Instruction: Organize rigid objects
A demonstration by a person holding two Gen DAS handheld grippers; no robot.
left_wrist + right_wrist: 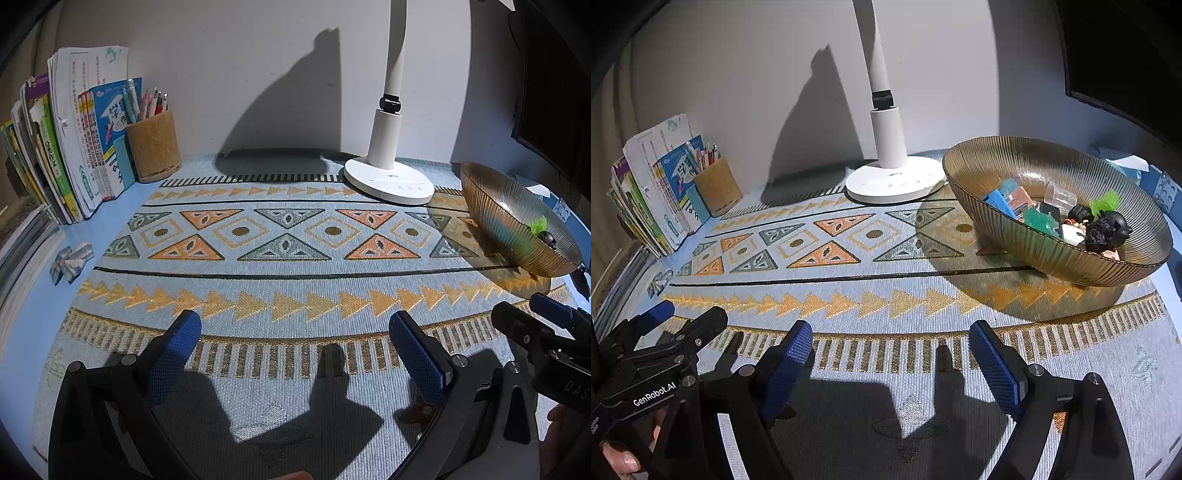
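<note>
Both claws hang spread wide and empty over the near end of the patterned mat (295, 258), the left gripper (295, 332) and right gripper (890, 343) side by side with bare cloth ahead of them. The small toys (1052, 218) lie heaped in the ribbed amber bowl (1015, 236) on the mat's right, just beside the white lamp base (894, 181); books (66, 155) and a pen cup (155, 144) line the left wall. The bowl's rim hides most pieces in the left view, a dark screen (1126, 55) is cut off at the right edge, and a small grey folded thing (72, 260) off the mat's left edge is hard to make out.
</note>
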